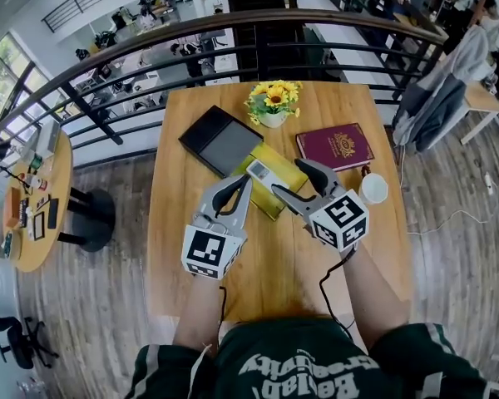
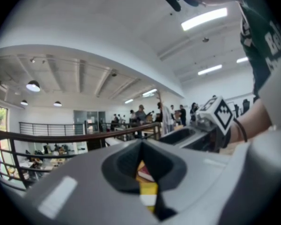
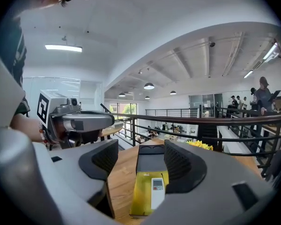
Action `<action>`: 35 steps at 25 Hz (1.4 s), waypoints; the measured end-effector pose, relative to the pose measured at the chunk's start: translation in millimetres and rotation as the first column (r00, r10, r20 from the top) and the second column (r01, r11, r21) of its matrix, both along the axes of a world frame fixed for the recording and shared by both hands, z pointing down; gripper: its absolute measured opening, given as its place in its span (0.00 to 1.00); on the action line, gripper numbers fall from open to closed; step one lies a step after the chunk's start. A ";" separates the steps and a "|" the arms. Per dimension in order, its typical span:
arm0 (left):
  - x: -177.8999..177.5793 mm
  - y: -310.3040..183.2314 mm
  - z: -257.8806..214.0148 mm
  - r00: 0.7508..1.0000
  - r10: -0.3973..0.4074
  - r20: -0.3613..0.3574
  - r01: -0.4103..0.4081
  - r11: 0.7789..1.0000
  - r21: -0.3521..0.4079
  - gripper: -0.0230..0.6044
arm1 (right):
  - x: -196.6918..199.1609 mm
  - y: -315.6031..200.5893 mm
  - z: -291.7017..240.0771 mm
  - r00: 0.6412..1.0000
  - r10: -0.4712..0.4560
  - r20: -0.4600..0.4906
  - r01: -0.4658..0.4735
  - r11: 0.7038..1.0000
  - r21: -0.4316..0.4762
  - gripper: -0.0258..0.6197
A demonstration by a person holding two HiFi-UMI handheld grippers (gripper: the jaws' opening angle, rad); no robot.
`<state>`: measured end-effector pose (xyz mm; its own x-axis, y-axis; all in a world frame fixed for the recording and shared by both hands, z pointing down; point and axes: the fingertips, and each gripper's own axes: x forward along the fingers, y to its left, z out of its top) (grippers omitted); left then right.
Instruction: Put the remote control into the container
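Near the middle of the desk (image 1: 175, 223), the white remote control (image 1: 258, 171) lay face up on a flat yellow book (image 1: 276, 196). Its long axis ran toward the far-left corner, where the dark, shallow container (image 1: 220, 140) sat just beyond the book. In the right gripper view the remote lay ahead and low, lengthwise along the line of sight and a little toward the right-hand jaw. The right gripper (image 1: 289, 178) was above the book with its jaws spread and nothing between them, and was plainly the nearer. Its jaws seemed already lined up across the remote's narrow width, so the grasp probably called for going forward and down rather than turning. The left gripper (image 1: 239, 188), beside the book's left edge, had its jaws pressed together on nothing.

No brand could be read on the remote, only a small screen. The maroon book (image 1: 335, 145) toward the right edge bore a gold emblem too small to read. The print on the person's shirt (image 1: 295, 364) was upside down and illegible.
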<state>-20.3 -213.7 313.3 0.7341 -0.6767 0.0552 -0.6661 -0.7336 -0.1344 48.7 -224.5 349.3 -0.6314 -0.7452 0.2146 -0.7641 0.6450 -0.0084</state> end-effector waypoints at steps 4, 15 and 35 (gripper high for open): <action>2.3 6.7 -6.2 1.000 -0.013 -0.007 0.013 1.000 0.006 0.03 | 2.2 14.3 -13.9 0.999 -0.020 0.045 0.018 0.998 0.055 0.45; 14.2 18.7 -18.3 1.000 -0.009 -0.011 0.009 0.999 0.033 0.03 | 15.8 32.4 -24.5 0.992 -0.035 0.118 0.024 0.995 0.097 0.10; 30.7 24.9 -18.2 0.999 0.039 -0.026 -0.038 0.999 0.036 0.03 | 15.1 40.8 -22.5 0.998 -0.033 0.050 0.025 0.988 0.154 0.07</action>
<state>10.4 -188.8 295.1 0.7606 -0.6491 0.0117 -0.6412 -0.7539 -0.1431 63.7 -183.7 326.9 -0.6606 -0.7478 0.0660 -0.7461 0.6637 0.0528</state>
